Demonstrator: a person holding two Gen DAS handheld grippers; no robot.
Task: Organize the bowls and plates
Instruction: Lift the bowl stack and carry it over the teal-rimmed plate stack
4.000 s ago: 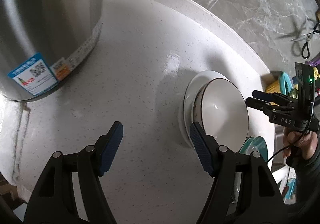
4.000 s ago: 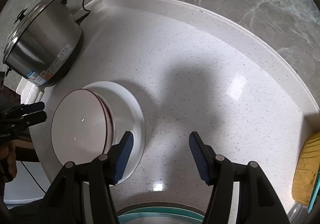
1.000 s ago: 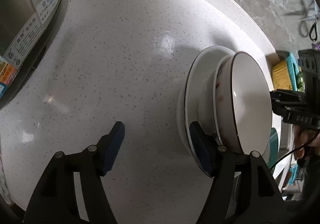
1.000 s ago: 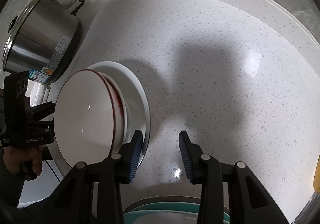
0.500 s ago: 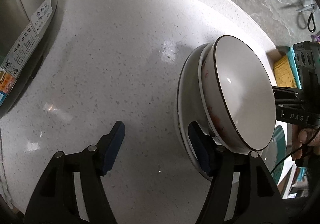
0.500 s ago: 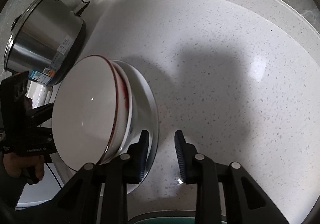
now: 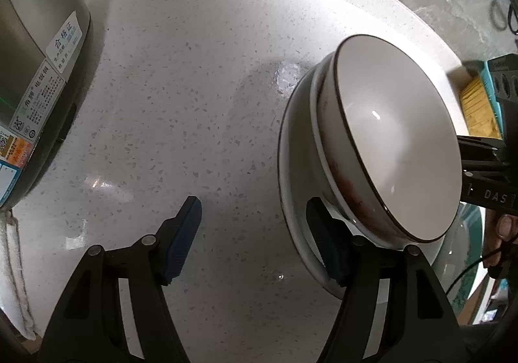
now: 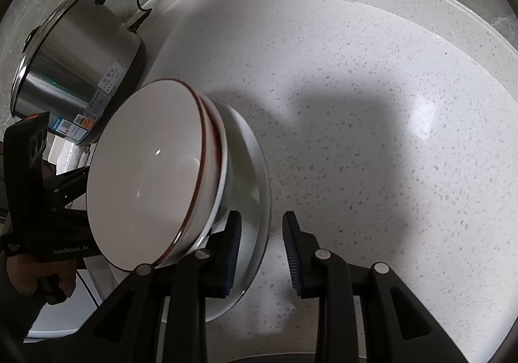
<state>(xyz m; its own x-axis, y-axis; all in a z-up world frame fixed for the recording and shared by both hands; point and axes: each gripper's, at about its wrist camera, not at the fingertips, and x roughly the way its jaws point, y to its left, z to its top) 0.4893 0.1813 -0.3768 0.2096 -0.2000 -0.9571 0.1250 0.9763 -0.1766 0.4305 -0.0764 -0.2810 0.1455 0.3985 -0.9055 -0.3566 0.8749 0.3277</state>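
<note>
A white bowl with a dark red rim (image 7: 388, 149) sits on a white plate (image 7: 296, 188); the stack is tilted and lifted off the counter. In the right wrist view the bowl (image 8: 145, 181) and plate (image 8: 255, 188) fill the left. My right gripper (image 8: 261, 249) straddles the plate's rim, its jaws narrowed around the rim with a gap on the right side. My left gripper (image 7: 254, 233) is wide open; its right finger lies against the plate's edge, its left finger over bare counter.
A steel rice cooker (image 7: 29, 78) stands at the left, also in the right wrist view (image 8: 74, 71) with its cord. A yellow sponge in a teal holder (image 7: 479, 104) is at the far right. A teal plate (image 7: 466, 266) lies at the counter's near edge.
My right gripper has narrowed onto the plate's rim. The plate and bowl have tilted and risen from the counter. My left gripper has stayed open beside the plate.
</note>
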